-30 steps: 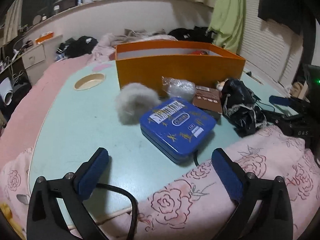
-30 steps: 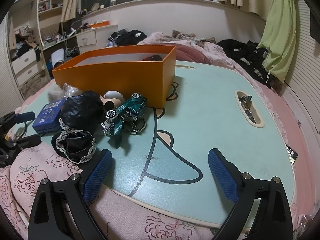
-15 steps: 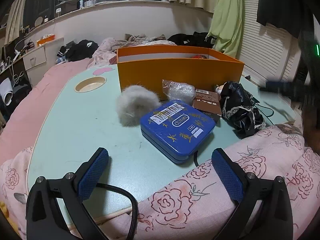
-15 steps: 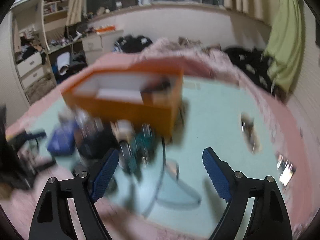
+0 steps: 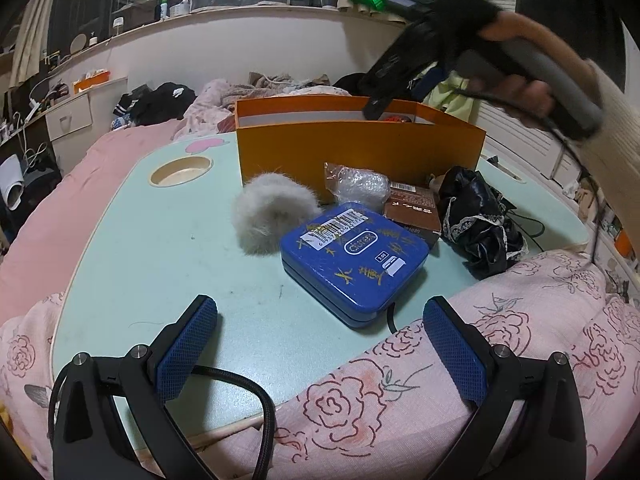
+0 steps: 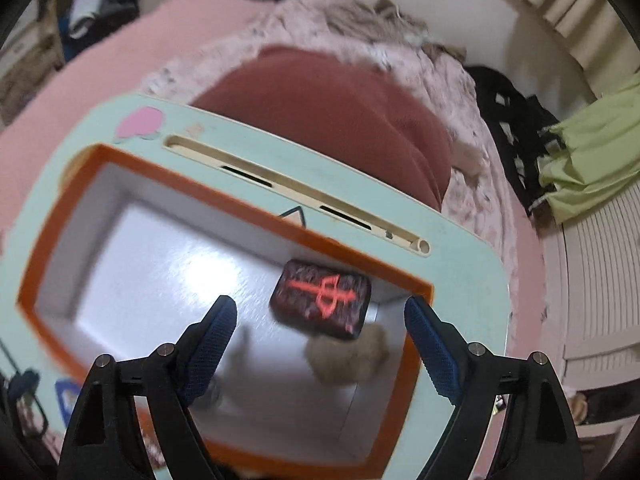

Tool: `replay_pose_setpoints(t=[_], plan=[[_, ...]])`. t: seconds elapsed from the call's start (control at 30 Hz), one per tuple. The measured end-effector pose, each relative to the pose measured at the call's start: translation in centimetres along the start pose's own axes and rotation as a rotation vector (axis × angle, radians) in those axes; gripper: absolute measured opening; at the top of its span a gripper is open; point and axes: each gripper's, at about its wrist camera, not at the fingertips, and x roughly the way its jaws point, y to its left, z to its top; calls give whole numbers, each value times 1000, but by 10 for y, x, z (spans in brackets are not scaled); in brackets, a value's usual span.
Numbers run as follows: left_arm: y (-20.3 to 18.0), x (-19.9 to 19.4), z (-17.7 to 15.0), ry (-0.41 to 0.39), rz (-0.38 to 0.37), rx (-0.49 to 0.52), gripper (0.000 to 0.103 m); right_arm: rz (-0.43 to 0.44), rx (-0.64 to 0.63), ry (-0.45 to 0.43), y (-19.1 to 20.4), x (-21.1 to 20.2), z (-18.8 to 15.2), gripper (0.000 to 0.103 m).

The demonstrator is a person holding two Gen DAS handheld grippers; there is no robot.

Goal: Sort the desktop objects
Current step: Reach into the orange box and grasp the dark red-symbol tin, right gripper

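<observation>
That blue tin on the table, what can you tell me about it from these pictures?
The blue tin is a flat, square box with rounded corners, metal by its look, its lid shut. The lid carries yellow scribble-like marks, a white barcode sticker near one corner and a small oval logo in the middle. It lies flat and turned cornerwise on the pale green table, near the front edge. A grey fluffy ball sits against its left side, a brown packet at its far corner, and a black cable emerges from under its front edge.
</observation>
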Motion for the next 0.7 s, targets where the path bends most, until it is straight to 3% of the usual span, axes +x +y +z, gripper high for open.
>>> replay_pose_setpoints(t=[0.07,0.2,0.4,0.5,0.6,0.7], plan=[[0,0,0,-3,-3,-2,103,24,14,54,1,13,5,84],[1,-1,0,-7,-7,-4,103,64,83,175,-2,45,4,62],[-1,-2,0,-7,-7,-5,103,127,114,80,-9,14,9,61],[-1,-2,0,-7,-7,-4,103,179,139,-40,-20,-32,0,61],[-1,-2,0,-7,-7,-5,103,285,145,-161,-28,-90,-23,61],[-1,-1,0,-7,-7,-4,103,390,114,-217,-17,-122,-55,61]])
